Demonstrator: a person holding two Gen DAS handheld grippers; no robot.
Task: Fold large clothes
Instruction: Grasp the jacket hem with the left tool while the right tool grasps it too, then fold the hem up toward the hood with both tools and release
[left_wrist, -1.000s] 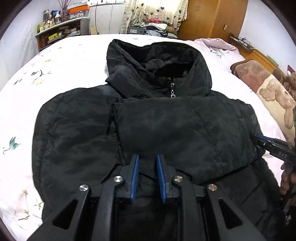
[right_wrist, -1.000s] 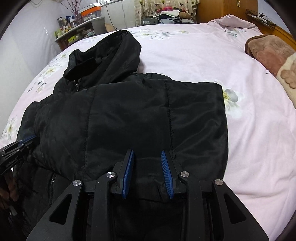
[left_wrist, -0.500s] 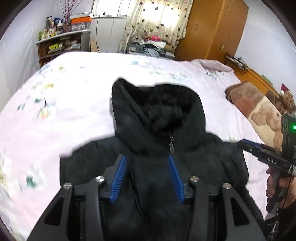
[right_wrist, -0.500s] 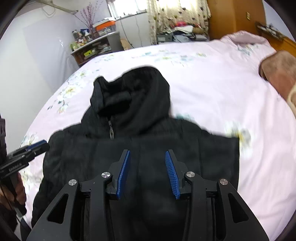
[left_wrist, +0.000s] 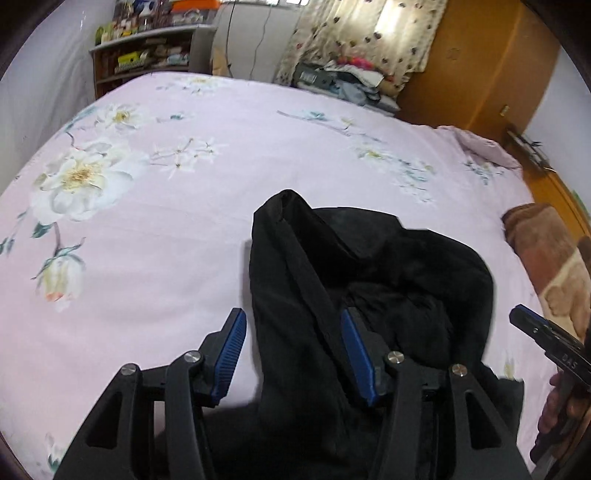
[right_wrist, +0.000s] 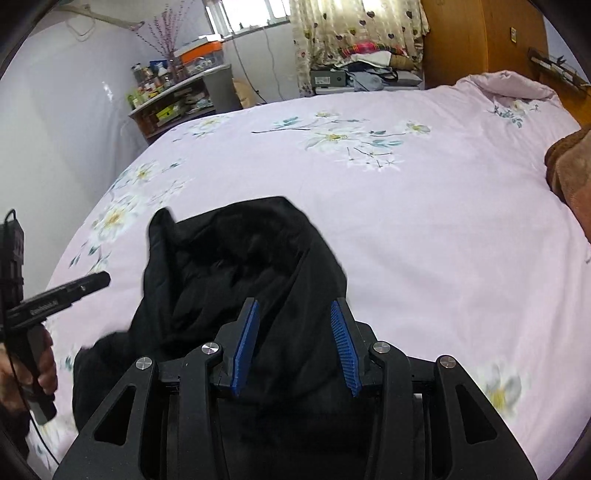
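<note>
Black hooded jacket lies on a floral pink bedsheet, hood uppermost. Left gripper and right gripper hover spread wide, each straddling a hood edge, grasping nothing. Best to pinch both edges evenly, then fold the hood down flat.

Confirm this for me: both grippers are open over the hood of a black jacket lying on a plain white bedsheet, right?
Not quite. The bedsheet is pale pink with a flower print, as the right wrist view shows. The rest holds: left gripper and right gripper are open over the black jacket's hood.
</note>
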